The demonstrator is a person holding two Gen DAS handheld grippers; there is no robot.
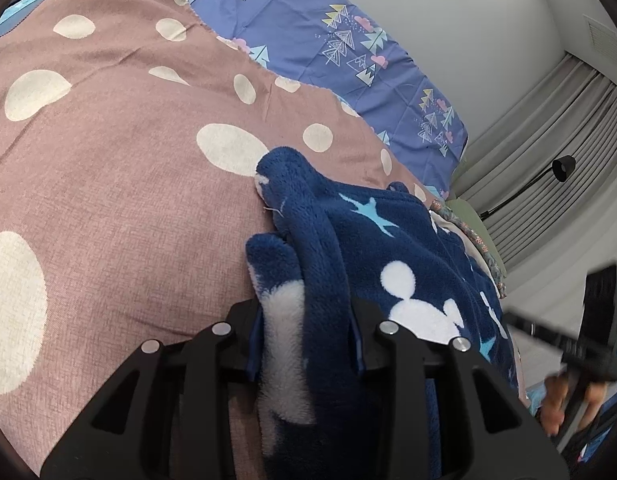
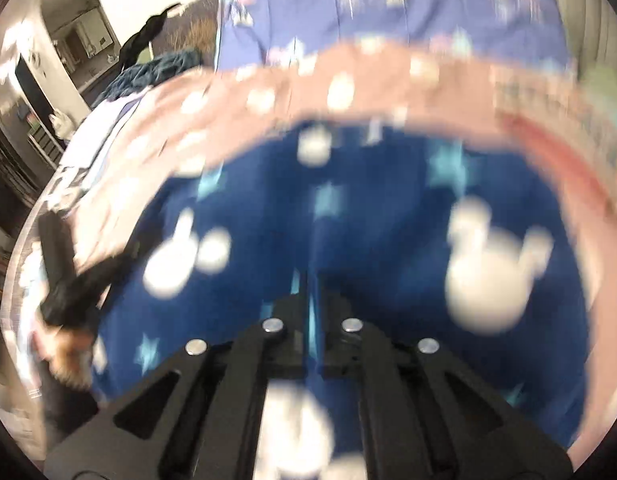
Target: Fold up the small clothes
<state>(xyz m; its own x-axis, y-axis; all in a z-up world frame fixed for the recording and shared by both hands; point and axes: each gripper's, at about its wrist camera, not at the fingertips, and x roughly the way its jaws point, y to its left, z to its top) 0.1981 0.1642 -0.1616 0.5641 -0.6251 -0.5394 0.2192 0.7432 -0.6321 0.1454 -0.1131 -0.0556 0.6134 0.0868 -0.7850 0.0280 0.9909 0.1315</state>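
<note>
Firstly, the left wrist view: the left hand-held gripper (image 1: 306, 320) is clenched on a bunched fold of the navy fleece garment (image 1: 388, 248) (white mouse-head shapes, pale blue stars), which lies on the pink spotted cover (image 1: 108, 160) of the bed, near its right edge. A blue tree-print sheet (image 1: 340, 40) lies beyond. The right hand-held gripper (image 1: 564, 340) shows blurred at the far right. Next, the right wrist view, heavily blurred: the right hand-held gripper (image 2: 312, 304) has its jaws nearly together, pinching a thin edge of the garment (image 2: 388, 220).
</note>
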